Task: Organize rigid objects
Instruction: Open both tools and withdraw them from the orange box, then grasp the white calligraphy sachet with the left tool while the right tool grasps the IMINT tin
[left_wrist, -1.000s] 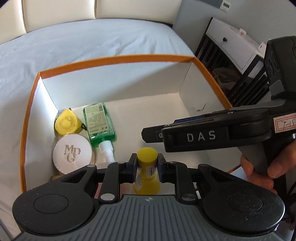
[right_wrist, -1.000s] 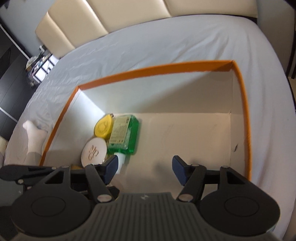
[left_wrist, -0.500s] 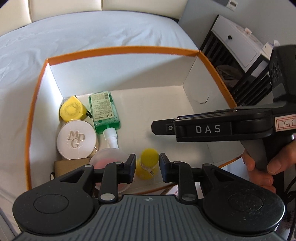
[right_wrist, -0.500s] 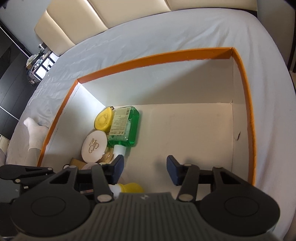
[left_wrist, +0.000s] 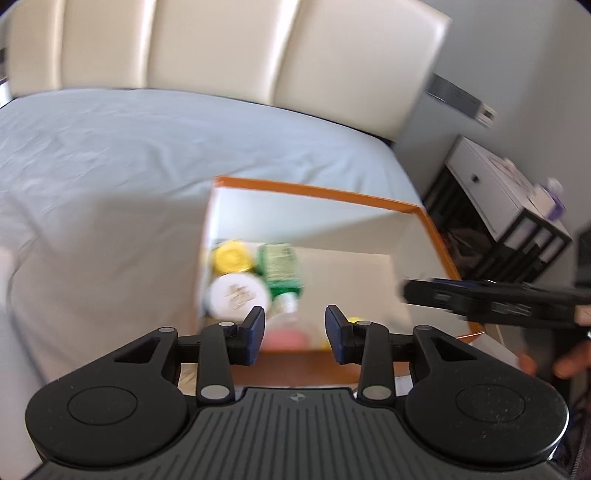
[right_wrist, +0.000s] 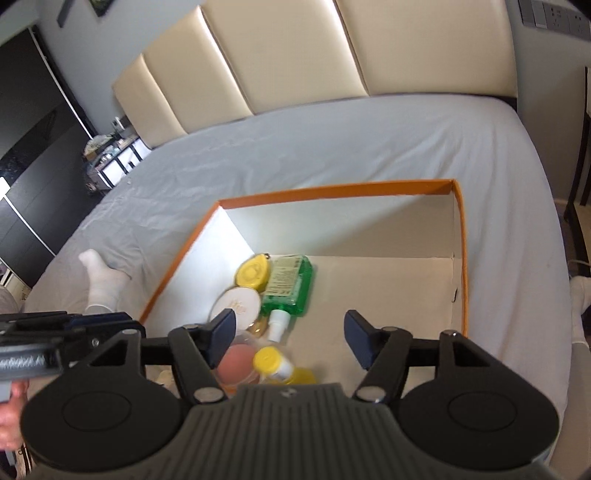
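On the pale blue bedsheet (right_wrist: 332, 147) sits a wide open box with white walls and an orange rim (right_wrist: 332, 192), and everything in it is packed into its left-hand end. Going left to right in the right wrist view: a yellow rounded case with a small loop at its top (right_wrist: 252, 274) lies against the left wall, with a round white lidded jar (right_wrist: 236, 303) just below it, its lid carrying a gold mark too blurred to read. Beside both lies a flat green liquid bottle with a white spray top (right_wrist: 291, 291), on its side; its pale label bears print too small to read. Nearer the camera a pink-topped round clear container (right_wrist: 236, 363) sits next to a small yellow-capped bottle (right_wrist: 275, 365), which lies on the box floor with a white label band, unreadable.

The left gripper (left_wrist: 294, 334) hangs above the near wall of the box, its jaws having just been opening to a narrow gap with nothing between them; the yellow-capped bottle shows only as a yellow patch just behind its right blue pad. The right gripper (right_wrist: 290, 338) stands with its jaws moderately apart, having just been opening, and empty; the yellow-capped bottle lies below and between its blue pads (right_wrist: 360, 341), untouched. On the right gripper's side, in the left wrist view, lettering is smeared past reading.
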